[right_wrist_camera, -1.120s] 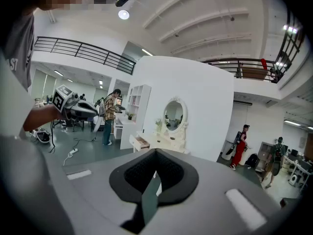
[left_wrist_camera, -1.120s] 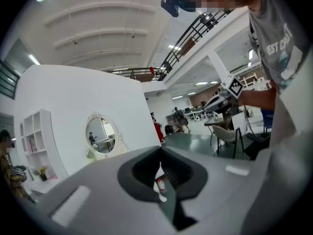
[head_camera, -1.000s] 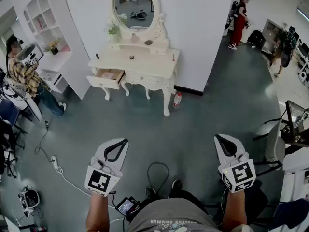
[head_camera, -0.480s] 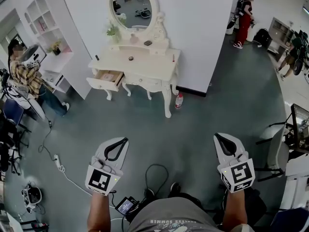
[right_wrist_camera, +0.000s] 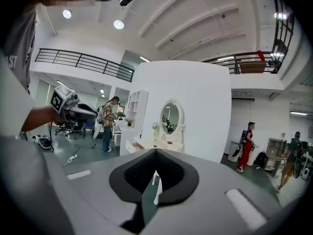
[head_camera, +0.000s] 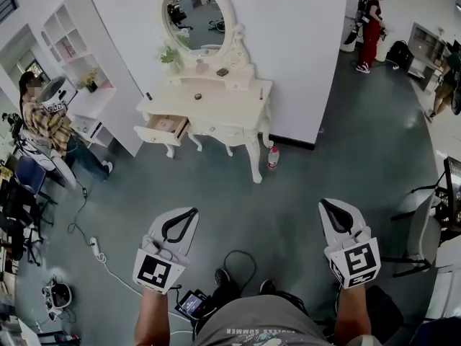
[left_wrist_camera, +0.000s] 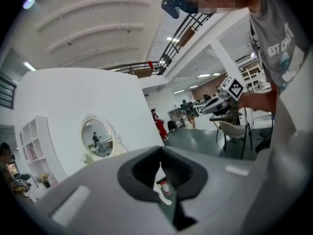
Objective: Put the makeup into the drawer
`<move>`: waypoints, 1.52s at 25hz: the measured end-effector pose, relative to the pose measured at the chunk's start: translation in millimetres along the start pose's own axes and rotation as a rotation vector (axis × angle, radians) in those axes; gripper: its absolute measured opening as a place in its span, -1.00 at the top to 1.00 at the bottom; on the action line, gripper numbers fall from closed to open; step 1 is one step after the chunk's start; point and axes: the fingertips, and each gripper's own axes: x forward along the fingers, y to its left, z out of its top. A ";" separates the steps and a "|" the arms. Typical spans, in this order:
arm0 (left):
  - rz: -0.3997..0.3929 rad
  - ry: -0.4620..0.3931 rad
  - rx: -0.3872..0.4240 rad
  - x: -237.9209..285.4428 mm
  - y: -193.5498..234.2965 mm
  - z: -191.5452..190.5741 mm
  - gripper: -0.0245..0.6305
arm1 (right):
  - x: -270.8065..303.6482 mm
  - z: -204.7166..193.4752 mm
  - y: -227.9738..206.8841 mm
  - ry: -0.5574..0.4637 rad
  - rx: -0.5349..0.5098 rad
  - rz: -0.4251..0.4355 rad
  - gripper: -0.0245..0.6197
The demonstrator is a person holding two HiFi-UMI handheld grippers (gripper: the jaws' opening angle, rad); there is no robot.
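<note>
Slowly the worktop (head_camera: pixel 223 101) has drawn nearer, yet the makeup (head_camera: pixel 197 96) on it and the open drawer (head_camera: pixel 163 127) lie well ahead of both jaws. On the left gripper (head_camera: pixel 189 213) and right gripper (head_camera: pixel 325 206) they are pressed together, empty, so the approach seems unfinished.

Large open research hall with one corner staged as a bedroom. A cream dressing table (head_camera: pixel 209 105) with an oval mirror (head_camera: pixel 196 16) stands against a freestanding white wall (head_camera: pixel 302 49), beside white shelving (head_camera: pixel 75 49). A power strip (head_camera: pixel 95 249) lies on the grey floor (head_camera: pixel 338 164), with office chairs (head_camera: pixel 420 225) nearby and a mezzanine railing (right_wrist_camera: pixel 83 62) overhead.
</note>
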 end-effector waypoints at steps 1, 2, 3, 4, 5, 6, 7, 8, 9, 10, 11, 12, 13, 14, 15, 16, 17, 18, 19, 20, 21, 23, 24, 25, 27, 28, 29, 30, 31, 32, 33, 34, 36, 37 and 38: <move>-0.007 -0.003 0.002 4.4 -0.3 0.8 0.92 | 0.7 -0.8 -2.0 -0.001 0.004 -0.006 0.92; -0.015 -0.006 0.004 9.1 0.1 1.8 0.92 | 1.9 -1.5 -3.9 -0.001 0.008 -0.013 0.92; -0.024 -0.010 0.004 14.2 1.2 2.7 0.92 | 3.9 -2.1 -5.5 0.001 0.011 -0.019 0.92; -0.034 -0.014 0.004 19.6 3.4 2.9 0.92 | 6.7 -2.3 -6.7 0.004 0.013 -0.026 0.92; -0.044 -0.018 0.006 25.1 6.6 2.2 0.92 | 10.2 -2.4 -7.4 0.007 0.015 -0.032 0.92; -0.054 -0.024 0.008 30.7 10.9 0.6 0.92 | 14.4 -2.3 -7.8 0.011 0.014 -0.039 0.92; -0.063 -0.032 0.009 36.3 15.8 -1.3 0.92 | 18.9 -2.0 -8.0 0.014 0.013 -0.047 0.92; -0.072 -0.041 0.009 41.8 21.3 -3.5 0.92 | 23.6 -1.4 -8.1 0.017 0.011 -0.057 0.92; -0.082 -0.051 0.007 46.8 27.3 -5.7 0.92 | 28.3 -0.5 -7.7 0.022 0.011 -0.067 0.92; -0.092 -0.058 0.007 51.2 34.0 -8.2 0.92 | 33.0 0.9 -6.6 0.028 0.012 -0.078 0.92; -0.102 -0.063 0.008 55.2 41.7 -10.8 0.92 | 38.1 3.0 -5.1 0.033 0.014 -0.090 0.92; -0.110 -0.066 0.008 59.5 50.7 -13.5 0.92 | 44.0 5.8 -3.9 0.036 0.014 -0.102 0.92; -0.118 -0.070 0.007 64.6 61.0 -16.0 0.92 | 51.1 9.3 -3.6 0.039 0.012 -0.114 0.92; -0.126 -0.076 0.006 70.5 72.0 -18.2 0.92 | 59.1 12.9 -3.9 0.044 0.009 -0.126 0.92; -0.135 -0.084 0.005 76.5 83.1 -20.4 0.92 | 67.9 16.2 -4.0 0.049 0.008 -0.140 0.92; -0.146 -0.091 0.006 82.0 94.2 -23.1 0.92 | 77.1 19.2 -3.3 0.054 0.009 -0.153 0.92; -0.157 -0.096 0.008 86.9 105.3 -26.3 0.92 | 86.7 22.3 -1.8 0.057 0.011 -0.166 0.92; -0.167 -0.101 0.011 91.6 116.3 -29.6 0.92 | 96.3 25.6 0.5 0.057 0.014 -0.177 0.92; -0.177 -0.106 0.014 96.0 127.0 -33.0 0.92 | 105.7 29.1 3.1 0.057 0.015 -0.187 0.92; -0.188 -0.113 0.014 100.1 137.1 -36.3 0.92 | 114.7 32.5 5.7 0.058 0.015 -0.198 0.92; -0.197 -0.119 0.012 103.8 146.8 -39.7 0.92 | 123.4 35.9 8.2 0.061 0.015 -0.209 0.92; -0.216 -0.133 0.007 109.8 166.3 -47.0 0.92 | 140.7 42.4 13.2 0.067 0.014 -0.233 0.92; -0.223 -0.141 0.009 112.1 176.7 -50.8 0.92 | 149.2 45.7 15.9 0.069 0.013 -0.246 0.92; -0.229 -0.150 0.013 113.8 187.4 -54.6 0.92 | 157.1 49.3 18.9 0.071 0.011 -0.258 0.92; -0.235 -0.162 0.017 114.9 208.9 -62.1 0.92 | 171.0 57.5 25.6 0.077 0.010 -0.281 0.92; -0.235 -0.165 0.014 115.0 219.2 -65.8 0.92 | 177.7 61.9 29.4 0.082 0.010 -0.289 0.92; -0.235 -0.168 0.010 115.1 228.9 -69.4 0.92 | 184.6 65.7 33.4 0.087 0.007 -0.292 0.92; -0.234 -0.170 0.006 115.5 237.7 -73.1 0.92 | 192.0 69.0 37.2 0.092 0.002 -0.290 0.92; -0.234 -0.172 0.001 116.3 245.5 -76.8 0.92 | 199.6 71.7 40.5 0.097 -0.005 -0.286 0.92; -0.232 -0.173 -0.006 117.3 252.6 -80.5 0.92 | 207.4 74.3 42.8 0.102 -0.011 -0.282 0.92; -0.229 -0.173 -0.013 118.7 259.0 -84.2 0.92 | 215.1 76.7 43.7 0.107 -0.014 -0.280 0.92; -0.227 -0.171 -0.019 120.8 264.7 -87.8 0.92 | 222.7 79.0 43.2 0.110 -0.016 -0.279 0.92; -0.221 -0.169 -0.023 126.3 274.6 -93.6 0.92 | 238.8 82.2 39.2 0.110 -0.021 -0.275 0.92; -0.218 -0.168 -0.025 129.2 279.1 -95.9 0.92 | 247.3 83.0 36.4 0.109 -0.024 -0.269 0.92; -0.213 -0.167 -0.028 131.9 283.8 -98.2 0.92 | 256.2 83.4 33.7 0.109 -0.026 -0.261 0.92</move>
